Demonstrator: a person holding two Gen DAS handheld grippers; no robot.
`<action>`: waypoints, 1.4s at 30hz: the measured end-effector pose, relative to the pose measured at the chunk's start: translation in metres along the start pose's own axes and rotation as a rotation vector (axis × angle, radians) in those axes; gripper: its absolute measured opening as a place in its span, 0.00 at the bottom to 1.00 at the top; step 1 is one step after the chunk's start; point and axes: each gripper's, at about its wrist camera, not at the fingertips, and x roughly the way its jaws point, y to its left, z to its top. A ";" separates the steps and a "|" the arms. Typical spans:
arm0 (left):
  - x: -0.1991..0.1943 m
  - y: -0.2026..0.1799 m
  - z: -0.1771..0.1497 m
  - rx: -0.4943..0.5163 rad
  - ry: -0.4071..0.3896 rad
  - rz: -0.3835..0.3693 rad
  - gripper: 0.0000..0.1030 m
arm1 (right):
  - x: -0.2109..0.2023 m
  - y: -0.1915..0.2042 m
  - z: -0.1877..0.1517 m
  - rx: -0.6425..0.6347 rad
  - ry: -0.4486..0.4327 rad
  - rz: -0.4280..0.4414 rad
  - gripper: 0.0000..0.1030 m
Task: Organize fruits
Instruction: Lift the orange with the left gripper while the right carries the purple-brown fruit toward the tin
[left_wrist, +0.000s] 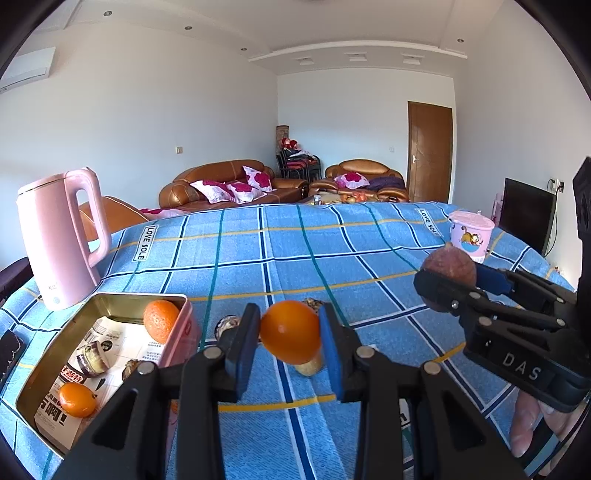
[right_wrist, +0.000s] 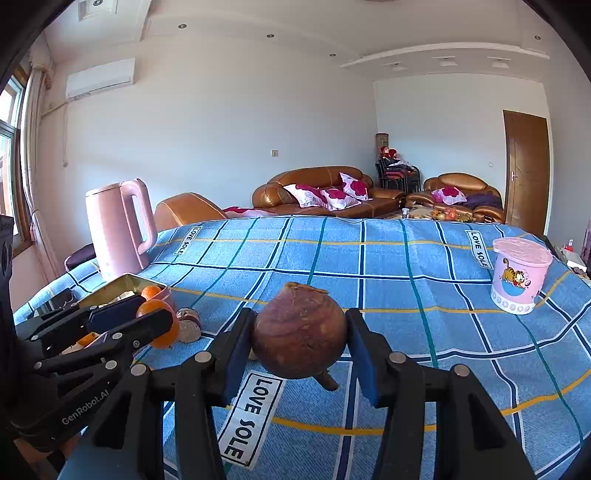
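Tongs, right (right_wrist: 300, 341): closing both blue pads on a brown-purple round fruit (right_wrist: 300, 334), holding it lifted above the blue checked cloth (right_wrist: 406, 266) covering the bench; the stub underneath is hanging free.
Tongs, left (left_wrist: 290, 332): pinching an orange (left_wrist: 290, 330) between the pads, carrying it just right of the pink tin (left_wrist: 110, 306).

Step in hand, judged: delivering both fruits into the tin. Advice: taking the orange in first, since it is sitting nearest the rim; lowering it onto a bare patch of the printed paper lining, away from the orange (left_wrist: 160, 320) at the far corner and the small one (left_wrist: 77, 399) at the near end; opening only once the fruit is resting, as round fruit is prone to rolling. The larger fruit is needing more room; bringing it over afterward avoids crowding the two tools.

Other fruit: two dark pieces are lying on the cloth beside the tin.

Writing, largest to smallest: "LOVE SOLE" on cloth labels; "DAS" on the right tool; "GenRobot.AI" on the left tool; Chinese print inside the tin, not legible. Cartoon-cat pink tub (right_wrist: 519, 275); pink kettle (left_wrist: 61, 236).
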 end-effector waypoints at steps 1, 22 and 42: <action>-0.001 0.000 0.000 0.000 -0.004 0.001 0.34 | 0.000 0.000 0.000 0.000 -0.002 0.000 0.50; -0.015 -0.001 -0.001 0.001 -0.074 0.033 0.34 | -0.009 0.002 -0.001 -0.014 -0.047 -0.002 0.50; -0.027 -0.003 -0.001 0.017 -0.141 0.057 0.34 | -0.017 0.006 -0.001 -0.034 -0.092 -0.008 0.50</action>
